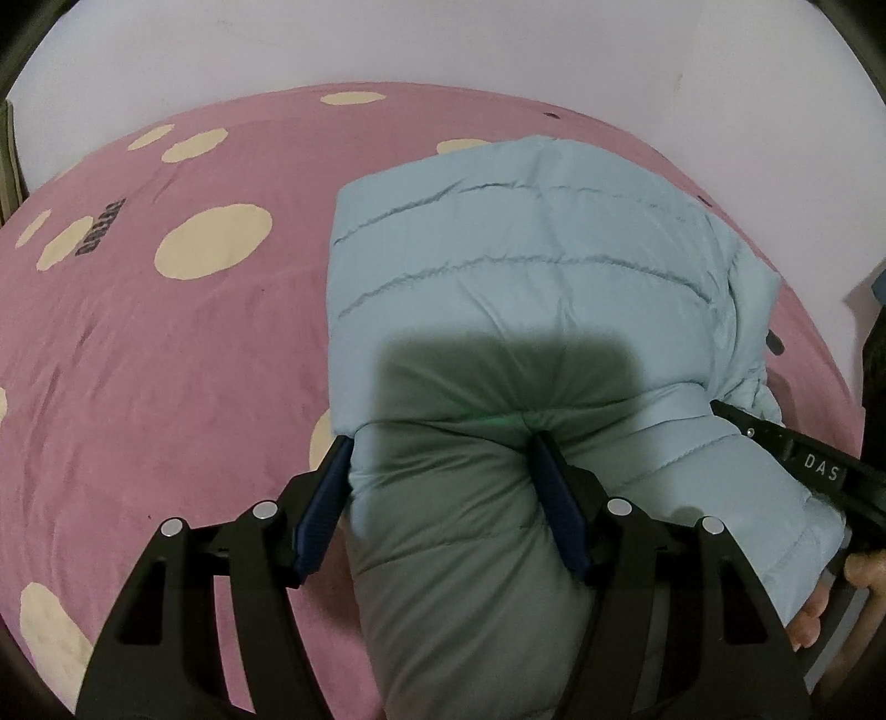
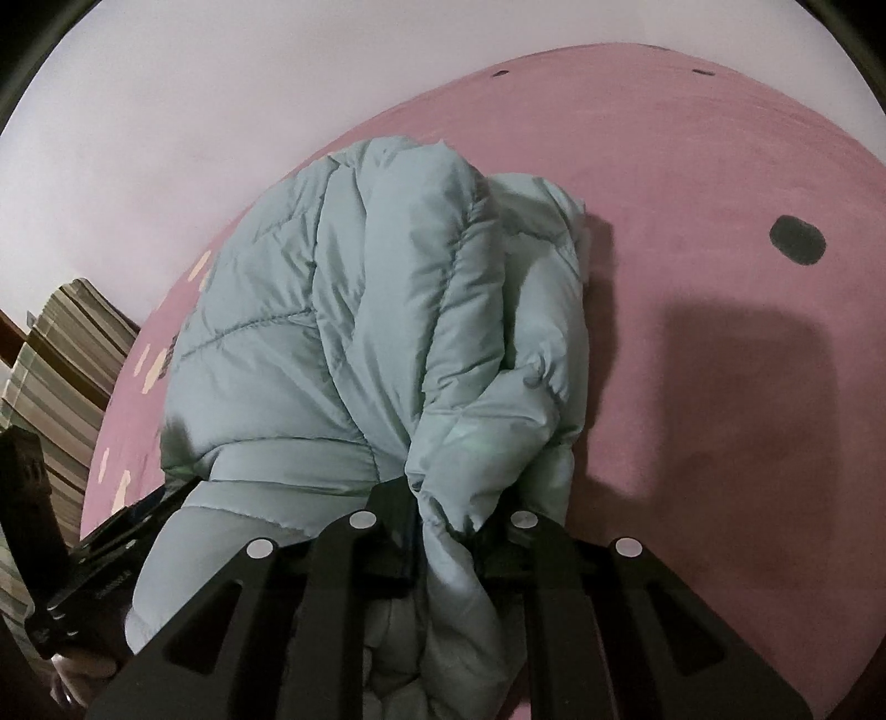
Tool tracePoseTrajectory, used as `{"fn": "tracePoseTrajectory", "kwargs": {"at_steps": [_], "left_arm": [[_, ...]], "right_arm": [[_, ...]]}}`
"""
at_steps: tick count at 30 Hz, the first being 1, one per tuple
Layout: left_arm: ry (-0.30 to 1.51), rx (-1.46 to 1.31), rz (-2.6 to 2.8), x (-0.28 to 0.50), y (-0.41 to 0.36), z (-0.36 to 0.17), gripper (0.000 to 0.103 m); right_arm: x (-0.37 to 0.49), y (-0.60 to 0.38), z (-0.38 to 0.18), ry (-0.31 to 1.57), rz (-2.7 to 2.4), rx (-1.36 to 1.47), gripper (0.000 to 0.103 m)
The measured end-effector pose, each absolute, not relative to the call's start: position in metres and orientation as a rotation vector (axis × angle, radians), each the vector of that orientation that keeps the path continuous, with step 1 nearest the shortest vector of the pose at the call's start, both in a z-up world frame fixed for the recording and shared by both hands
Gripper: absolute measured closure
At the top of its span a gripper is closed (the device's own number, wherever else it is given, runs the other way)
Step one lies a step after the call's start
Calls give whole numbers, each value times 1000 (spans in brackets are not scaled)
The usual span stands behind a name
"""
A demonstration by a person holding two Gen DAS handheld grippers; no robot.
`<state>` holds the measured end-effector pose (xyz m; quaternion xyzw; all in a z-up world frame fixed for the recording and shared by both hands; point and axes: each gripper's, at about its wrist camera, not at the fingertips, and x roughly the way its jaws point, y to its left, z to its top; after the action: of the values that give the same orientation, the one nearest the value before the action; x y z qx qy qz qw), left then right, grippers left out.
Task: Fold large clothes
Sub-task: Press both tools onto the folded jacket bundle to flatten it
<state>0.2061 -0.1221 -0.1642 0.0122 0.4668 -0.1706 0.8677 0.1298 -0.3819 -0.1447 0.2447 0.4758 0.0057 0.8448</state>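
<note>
A light blue puffer jacket (image 1: 531, 266) lies folded on a pink bed cover (image 1: 166, 360) with cream spots. My left gripper (image 1: 443, 454) is shut on a thick padded fold at the jacket's near left end, blue pads pressing both sides. In the right wrist view the jacket (image 2: 354, 310) is bunched up, and my right gripper (image 2: 446, 501) is shut on a gathered edge of it. The right gripper also shows at the right edge of the left wrist view (image 1: 797, 454).
A pale wall (image 1: 443, 39) stands behind the bed. Striped bedding (image 2: 61, 354) is stacked at the left in the right wrist view. The pink cover (image 2: 720, 332) spreads to the right of the jacket, with dark spots.
</note>
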Motion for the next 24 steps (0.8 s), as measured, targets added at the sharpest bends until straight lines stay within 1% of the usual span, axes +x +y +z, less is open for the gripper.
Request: {"fn": "tracePoseTrajectory", "kwargs": {"at_steps": [1,2,4,7,11,16,18,20,24], "left_arm": [[974,27,-358,206,-122,-162,38],[971,28,-360,205,-121,-160,39],[970,23,-363,204,-117,-152,39],[942,-3,-366,199,-105,-132,40],[870,-19,-344,202,-94,-105,40],[888,-90,-374,195,-88,-92,40],[890,-69,-388,185,-91,-95,40],[928,-42,-398,177,-97,-109,40],[1009,-26,-381,176,-105,-140,39]], "right_arm": [[129,-382,-143,1002,12,516,86],[128,-382,-139,998,11,511,85],[126,-384,-133,1000,1,499,74],[117,-391,-117,1009,-39,475,66],[107,-395,-74,956,-131,376,66],[94,-377,-40,901,-78,319,66],[83,-364,-38,889,-29,299,66],[77,-352,-45,904,6,287,66],[83,-335,-77,991,5,233,66]]}}
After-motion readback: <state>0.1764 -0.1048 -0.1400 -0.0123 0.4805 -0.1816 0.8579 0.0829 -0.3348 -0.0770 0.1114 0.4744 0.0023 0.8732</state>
